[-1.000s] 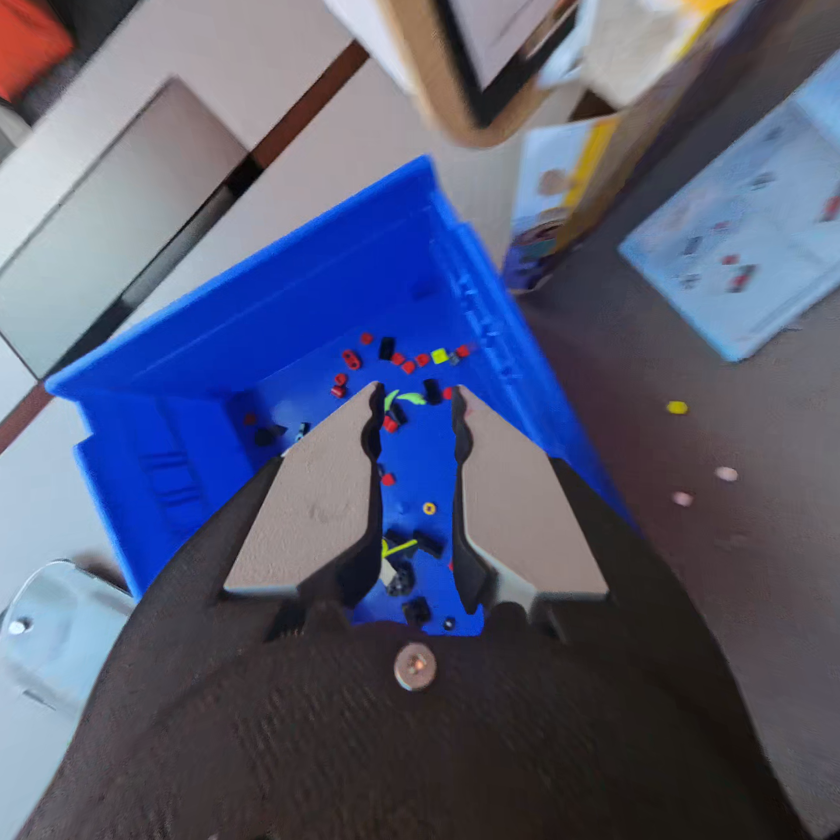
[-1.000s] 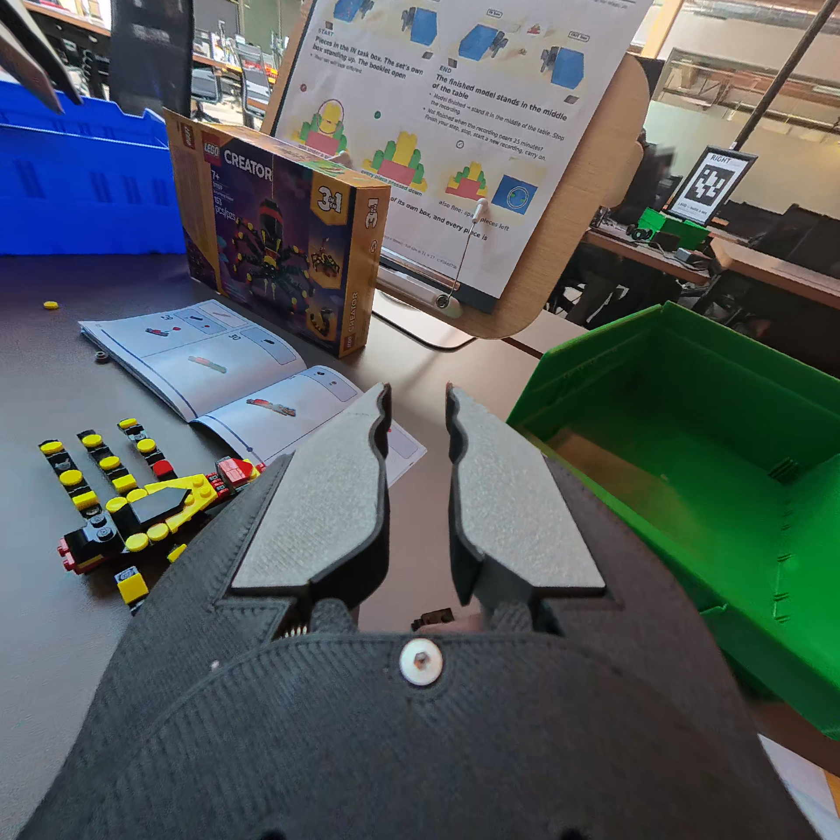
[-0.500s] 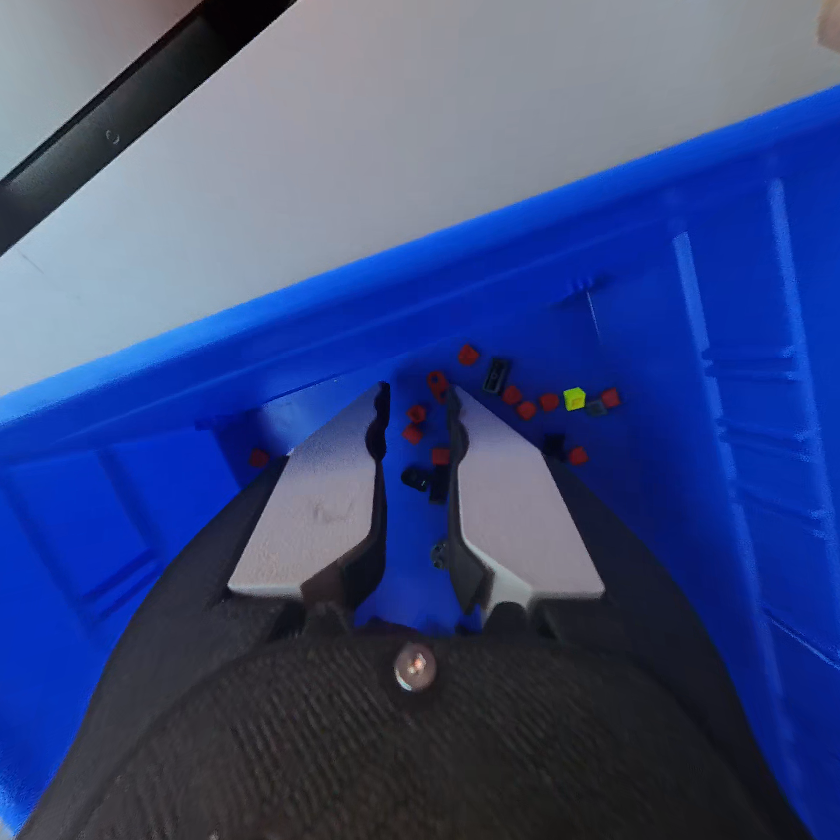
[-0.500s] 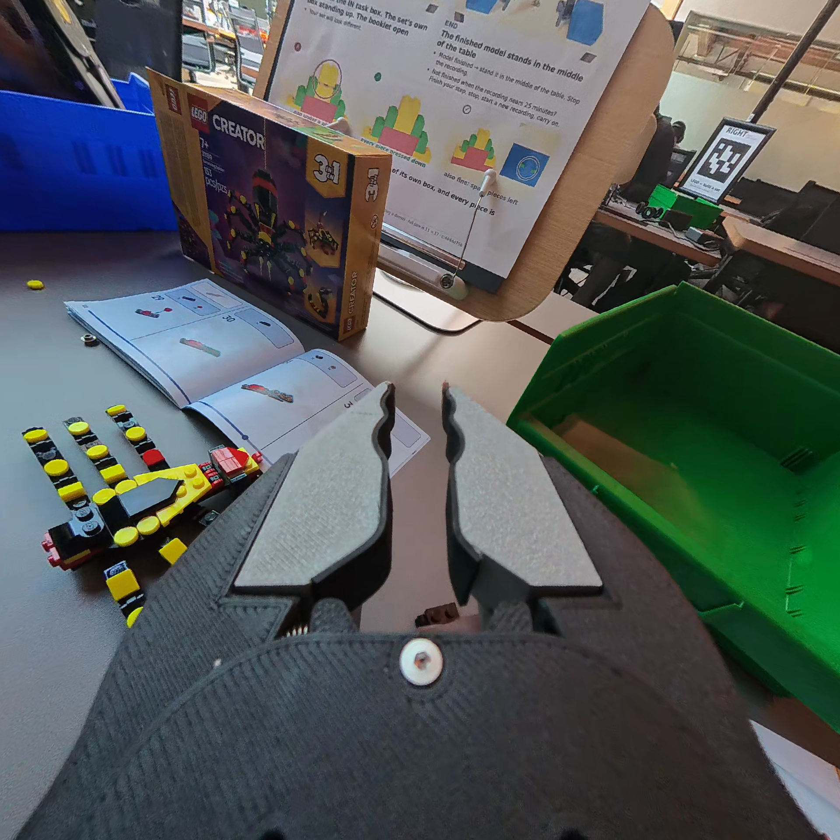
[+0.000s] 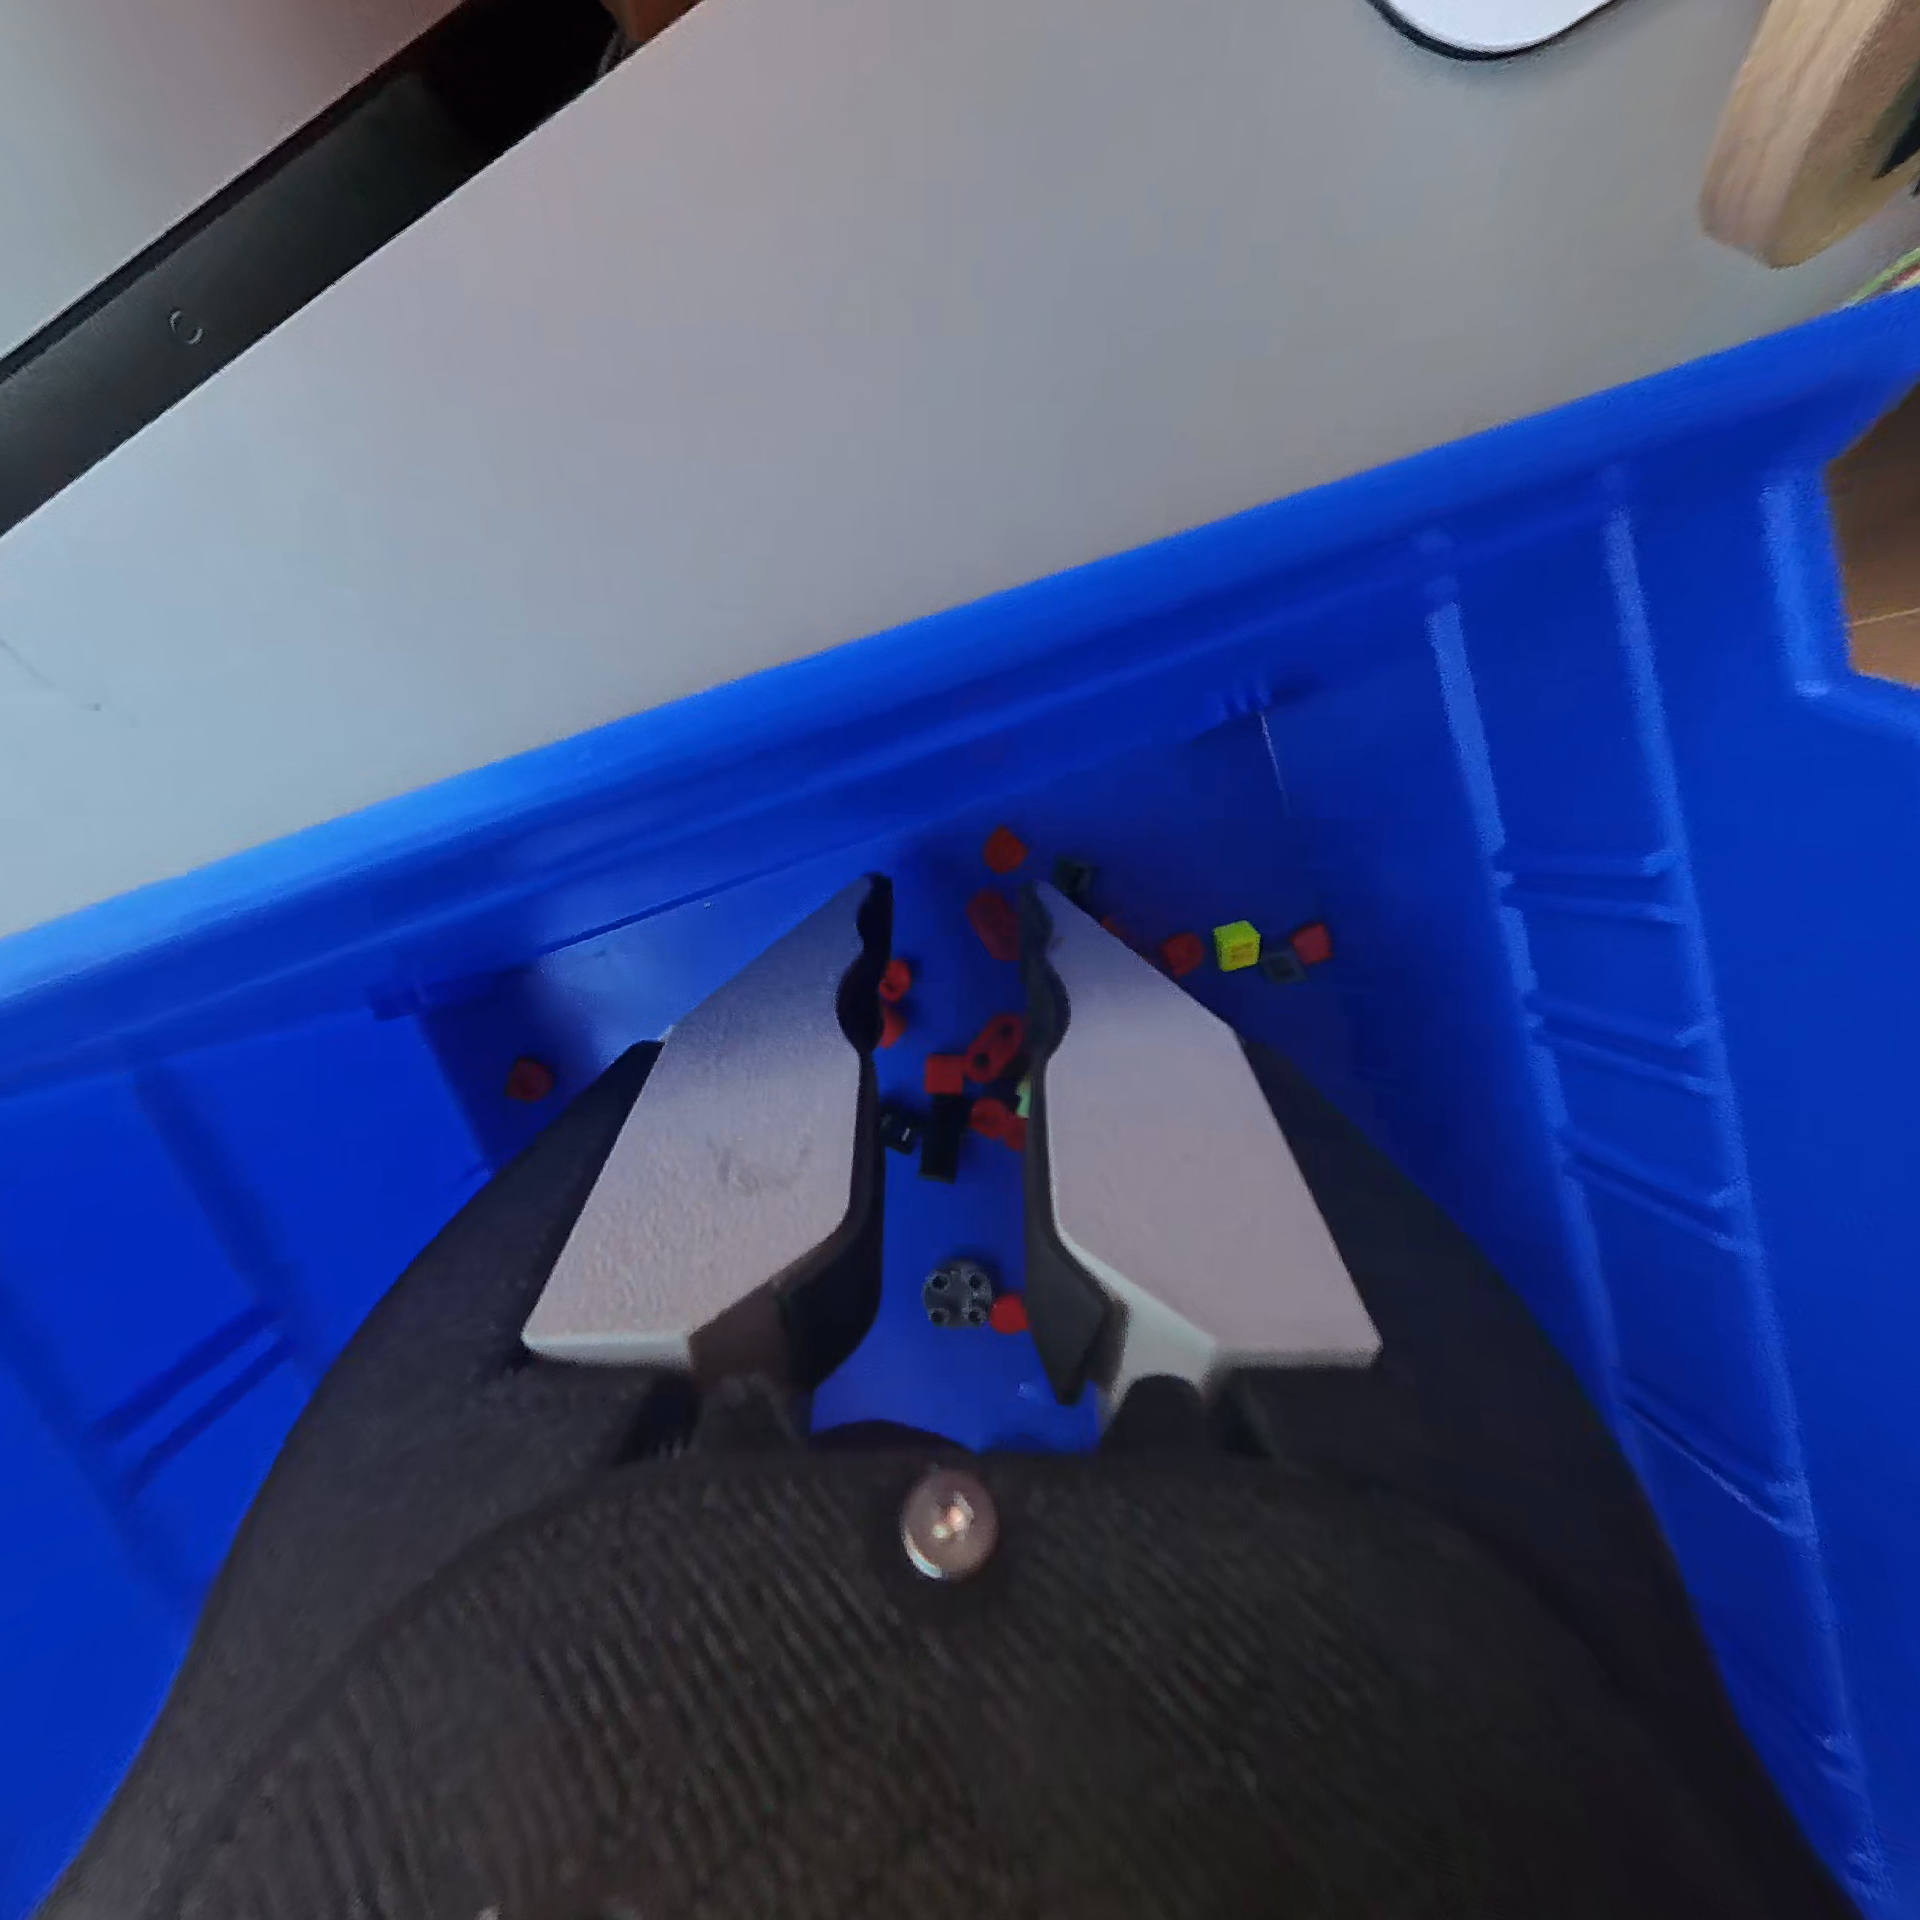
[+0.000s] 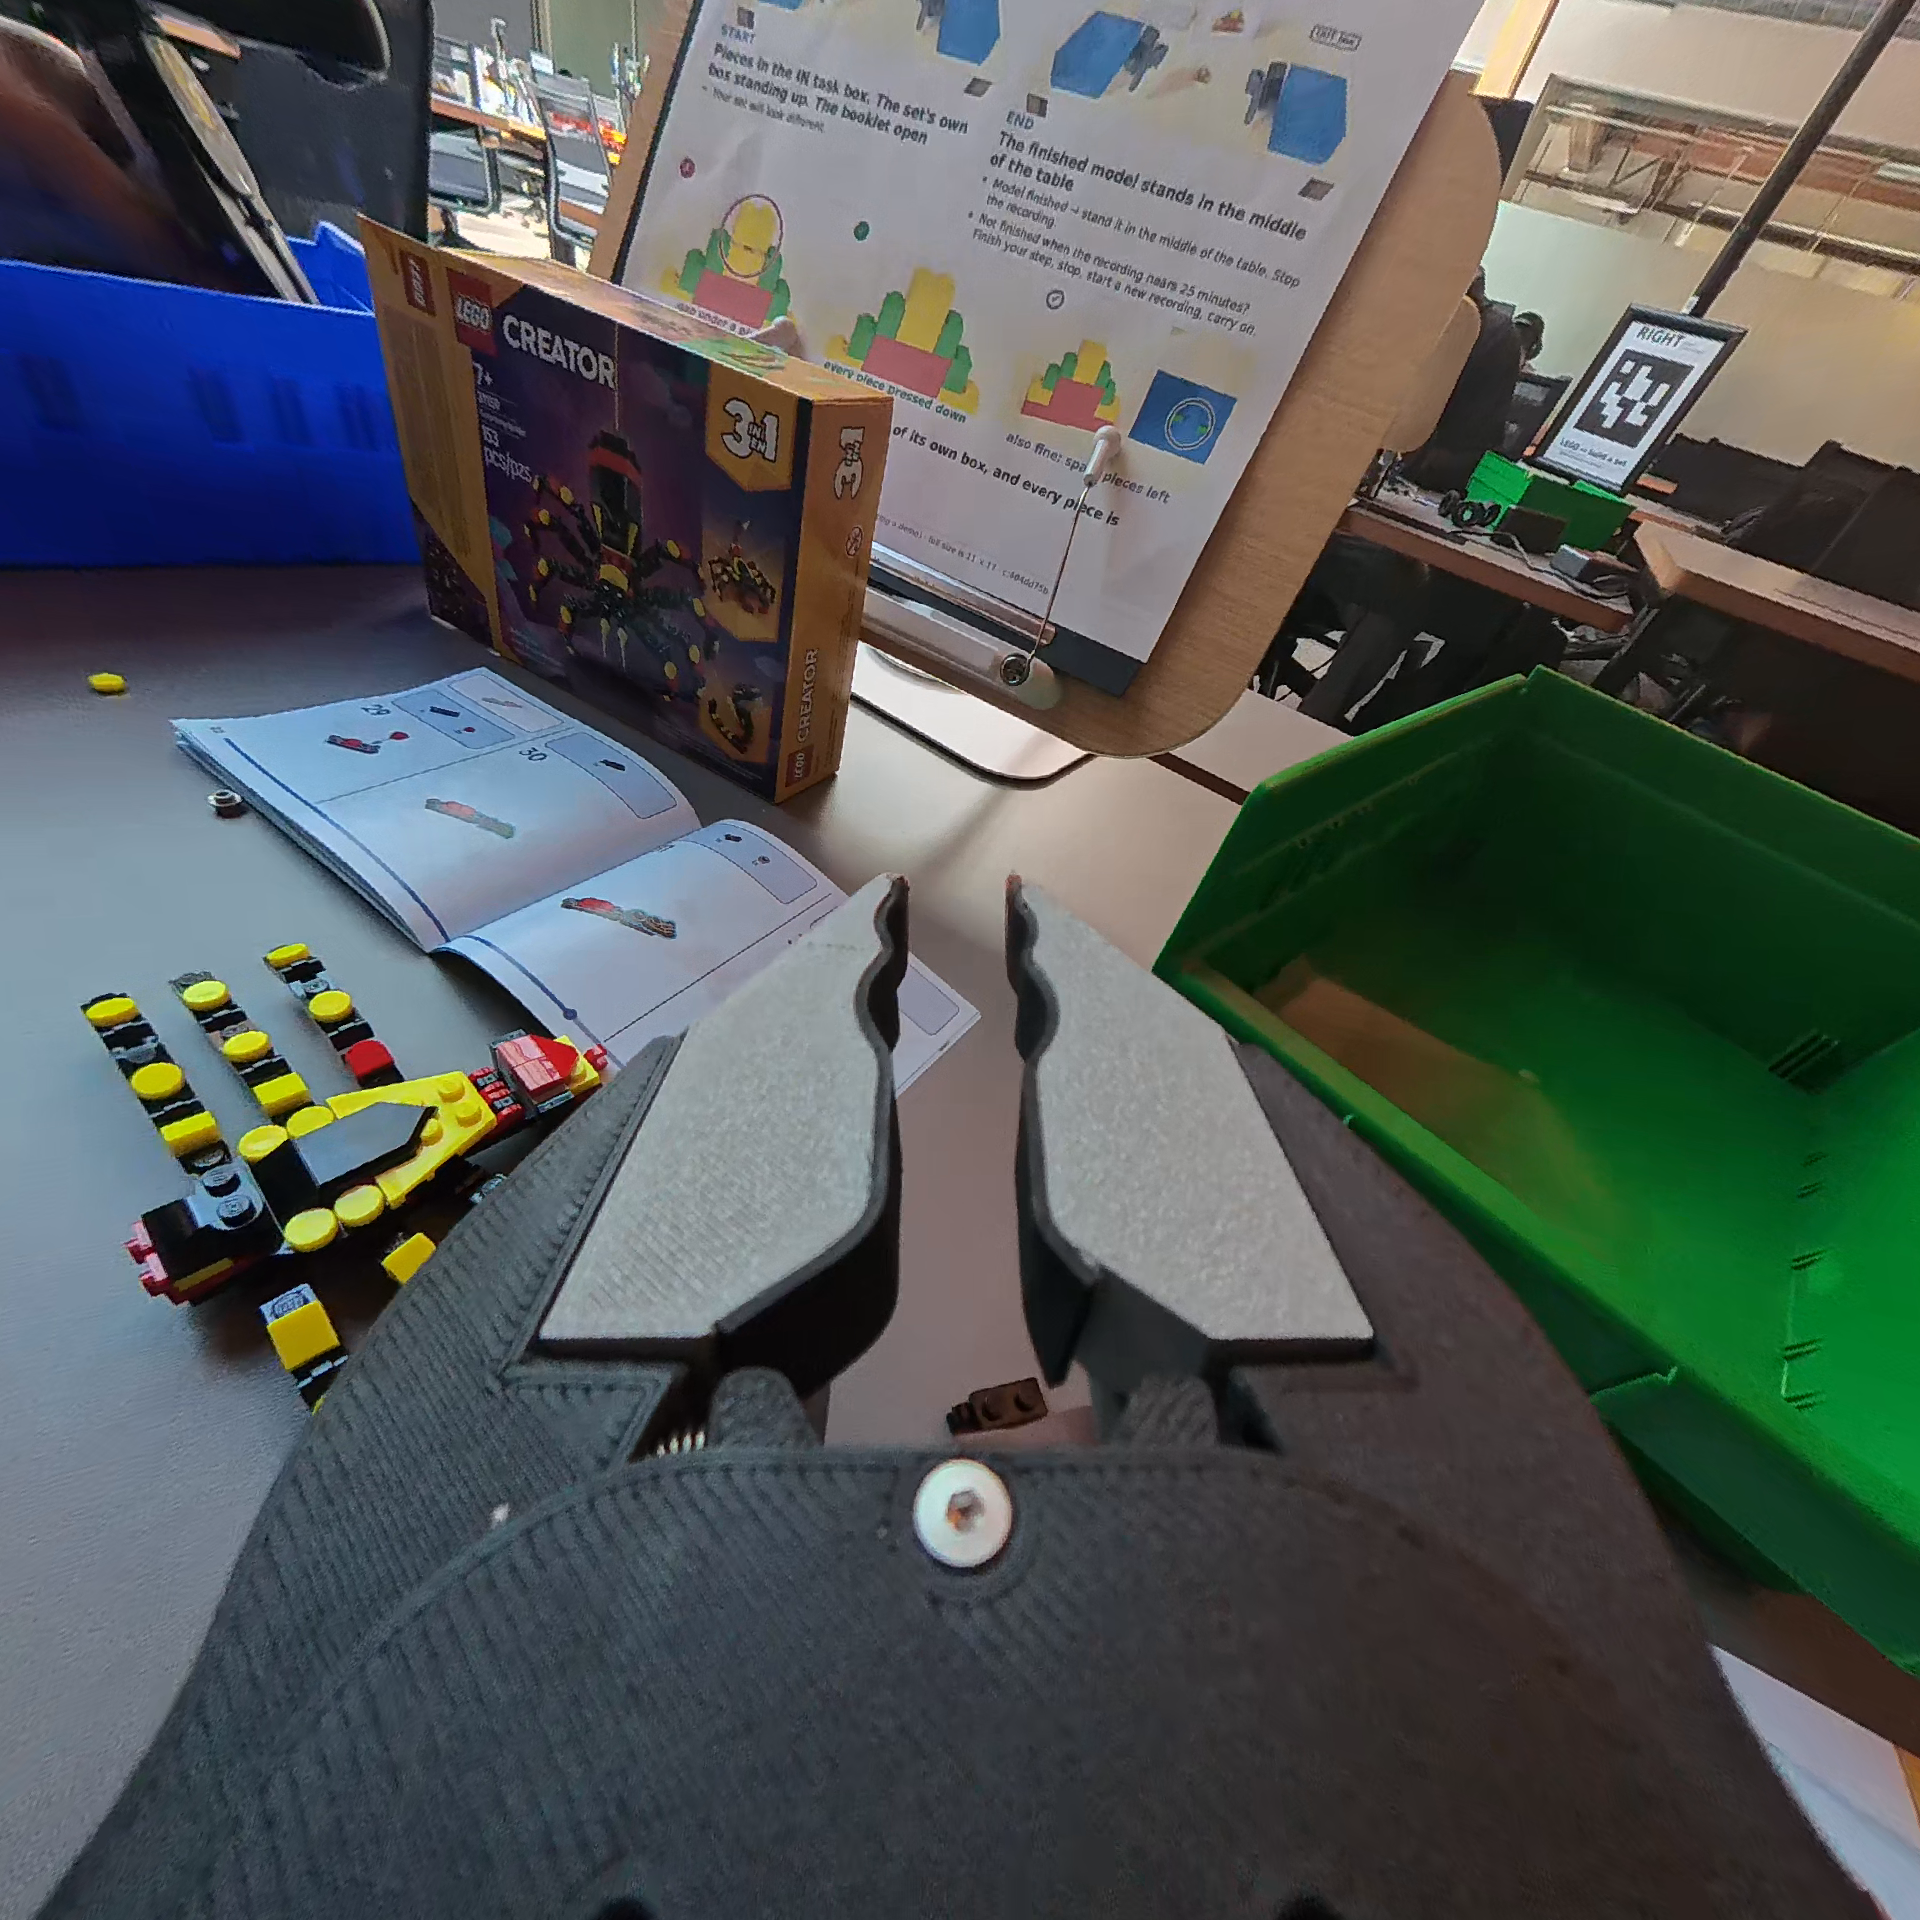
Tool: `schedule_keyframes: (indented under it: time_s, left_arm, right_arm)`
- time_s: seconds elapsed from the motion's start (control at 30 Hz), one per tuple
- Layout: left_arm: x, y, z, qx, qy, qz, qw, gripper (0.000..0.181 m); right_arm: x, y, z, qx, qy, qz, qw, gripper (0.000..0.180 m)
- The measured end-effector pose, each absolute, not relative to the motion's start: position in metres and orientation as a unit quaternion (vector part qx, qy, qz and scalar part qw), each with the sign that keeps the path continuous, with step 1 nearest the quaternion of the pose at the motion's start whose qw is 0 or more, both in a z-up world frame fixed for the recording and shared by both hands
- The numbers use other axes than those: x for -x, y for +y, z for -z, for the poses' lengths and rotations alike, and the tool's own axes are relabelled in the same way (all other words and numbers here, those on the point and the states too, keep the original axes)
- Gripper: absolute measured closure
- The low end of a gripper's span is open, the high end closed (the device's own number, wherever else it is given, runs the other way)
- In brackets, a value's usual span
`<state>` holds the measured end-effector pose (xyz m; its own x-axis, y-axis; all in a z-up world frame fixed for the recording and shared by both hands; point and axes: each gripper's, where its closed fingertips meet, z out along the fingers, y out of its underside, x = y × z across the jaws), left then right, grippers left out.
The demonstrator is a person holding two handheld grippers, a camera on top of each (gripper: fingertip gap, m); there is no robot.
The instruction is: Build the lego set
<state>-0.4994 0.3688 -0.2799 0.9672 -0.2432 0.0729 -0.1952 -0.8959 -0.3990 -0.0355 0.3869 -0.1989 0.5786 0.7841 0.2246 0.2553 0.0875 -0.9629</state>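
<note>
My left gripper (image 5: 954,894) is open and empty, low inside the blue bin (image 5: 1621,935). Several small red pieces (image 5: 992,1049), a black piece (image 5: 940,1138), a dark round piece (image 5: 956,1296) and a yellow piece (image 5: 1236,945) lie on the bin floor between and beyond its fingers. My right gripper (image 6: 954,899) is open and empty above the dark table. The part-built black, yellow and red model (image 6: 343,1143) lies to its left, with three black-and-yellow leg strips (image 6: 223,1039) beside it. A small dark brown piece (image 6: 997,1405) lies under the right gripper.
The open instruction booklet (image 6: 540,852) lies ahead left, the set's box (image 6: 634,520) stands behind it, and a wooden stand with a printed sheet (image 6: 1039,312) is behind that. An empty green bin (image 6: 1558,1039) sits right. The blue bin (image 6: 187,416) is far left. A yellow stud (image 6: 106,683) lies loose.
My left gripper has swung from above the bin down into it, toward the far corner with the red pieces. My right gripper has drifted slightly and stays open.
</note>
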Motion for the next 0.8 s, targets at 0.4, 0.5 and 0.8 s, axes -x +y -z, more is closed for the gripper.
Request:
schedule_keyframes:
  time_s: [0.4,0.5,0.8]
  left_arm:
    - [0.499,0.366,0.288,0.976,0.129,0.031,0.172,0.158]
    - [0.498,0.362,0.289,0.977,0.137,0.033,0.162,0.157]
    - [0.504,0.361,0.291,0.977,0.151,0.014,0.153,0.168]
  right_arm:
    - [0.036,0.386,0.199,0.639,-0.407,-0.213,0.616,0.167]
    - [0.037,0.387,0.201,0.641,-0.408,-0.215,0.613,0.167]
    - [0.037,0.386,0.201,0.641,-0.409,-0.211,0.614,0.168]
